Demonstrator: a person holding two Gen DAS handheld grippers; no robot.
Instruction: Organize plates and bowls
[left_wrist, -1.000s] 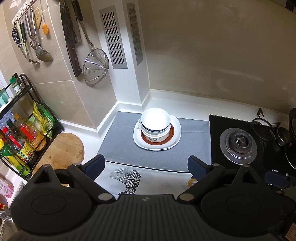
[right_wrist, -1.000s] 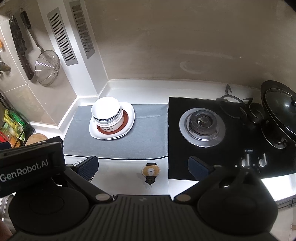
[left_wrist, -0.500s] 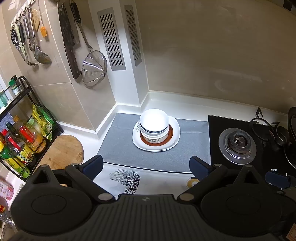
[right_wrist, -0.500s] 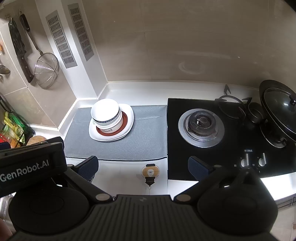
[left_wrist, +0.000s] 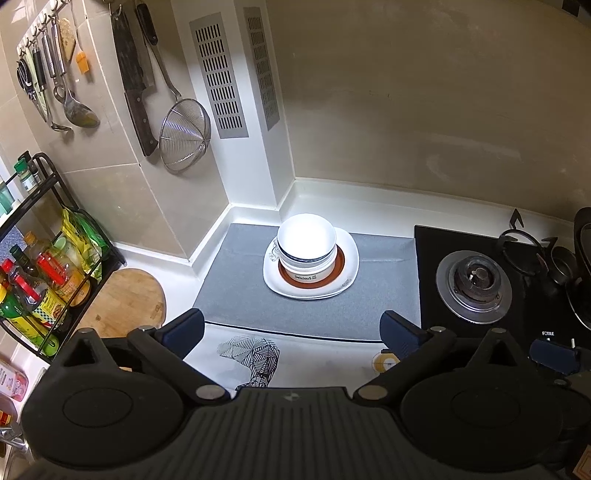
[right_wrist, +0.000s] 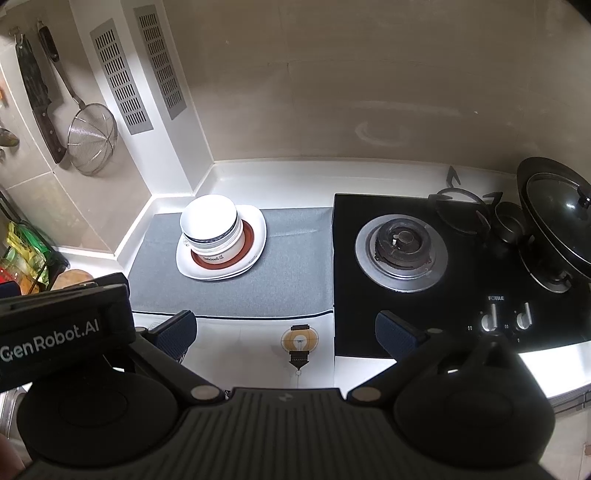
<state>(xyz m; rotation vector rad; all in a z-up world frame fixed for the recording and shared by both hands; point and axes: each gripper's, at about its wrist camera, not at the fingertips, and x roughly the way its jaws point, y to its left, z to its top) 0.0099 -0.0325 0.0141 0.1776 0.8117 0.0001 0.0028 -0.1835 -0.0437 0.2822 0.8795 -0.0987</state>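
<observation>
**A:** How did the left gripper (left_wrist: 291, 328) stand?

**B:** Its fingers were spread wide with nothing between them, hanging above the near edge of the bench (left_wrist: 325, 363). The right gripper (right_wrist: 284, 328) was just as wide apart and just as empty, a little further toward the hob.

**A:** And beyond the fingertips?

**B:** In the left wrist view, a grey mat (left_wrist: 236, 291) lay straight ahead at 12 o'clock. On it sat the plates (left_wrist: 349, 266), white with a brown-red ring, and stacked on top of them the bowls (left_wrist: 306, 240), nested and upright, the lowest one lettered on its side. The stack was well apart from both grippers. From the right wrist view it lay at about 11 o'clock.

**A:** What surrounded it?

**B:** At 3 o'clock of the stack, the black hob (right_wrist: 458, 321) with a bare burner (right_wrist: 400, 251), and further right a dark pan under a glass lid (right_wrist: 554, 206). At 10 o'clock in the left view a strainer (left_wrist: 184, 134) and a cleaver (left_wrist: 133, 81) hung on the wall, and at 9 o'clock a rack of bottles (left_wrist: 37, 273) stood beside a round wooden board (left_wrist: 122, 302).
</observation>
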